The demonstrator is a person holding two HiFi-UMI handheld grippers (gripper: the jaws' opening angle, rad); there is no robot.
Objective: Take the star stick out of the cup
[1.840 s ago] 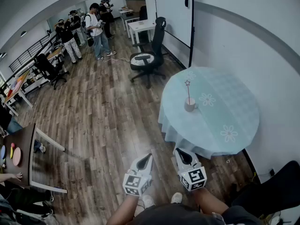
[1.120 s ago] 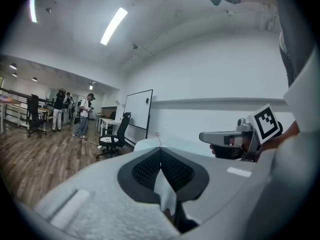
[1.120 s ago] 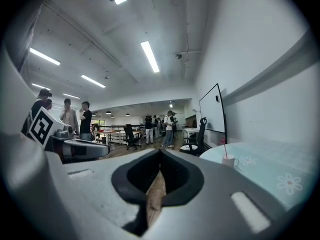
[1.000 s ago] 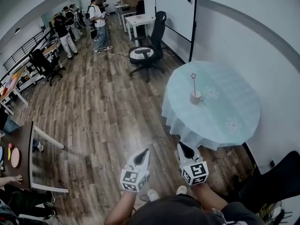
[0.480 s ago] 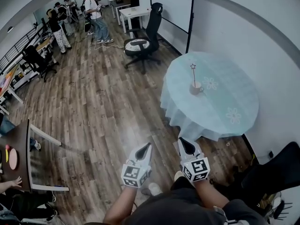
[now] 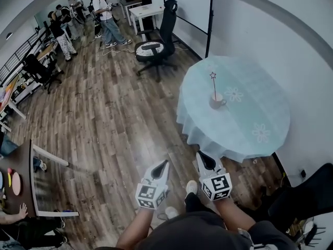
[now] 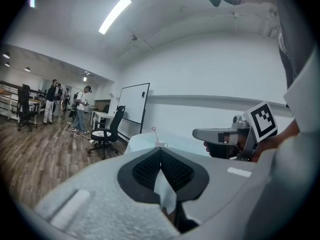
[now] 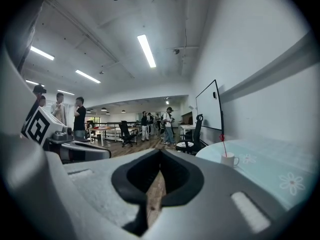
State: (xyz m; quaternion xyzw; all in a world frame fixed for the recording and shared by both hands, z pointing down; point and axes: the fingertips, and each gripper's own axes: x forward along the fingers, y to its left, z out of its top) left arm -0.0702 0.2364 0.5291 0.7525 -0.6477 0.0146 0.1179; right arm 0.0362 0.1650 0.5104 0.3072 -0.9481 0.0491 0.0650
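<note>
Standing well short: stick [image 6: 213, 89] upright in cup [image 6: 216, 101] at 12 o'clock, right gripper [image 6: 204, 158] nearer, both jaws together, empty.

Pale blue checked, white-flowered tablecloth [image 6: 244, 105] under a white cup [image 6: 216, 101]

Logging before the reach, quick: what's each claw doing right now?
Left claw: closed, holding nothing.
Right claw: closed, holding nothing; the star stick stands in the cup, out of reach.
</note>
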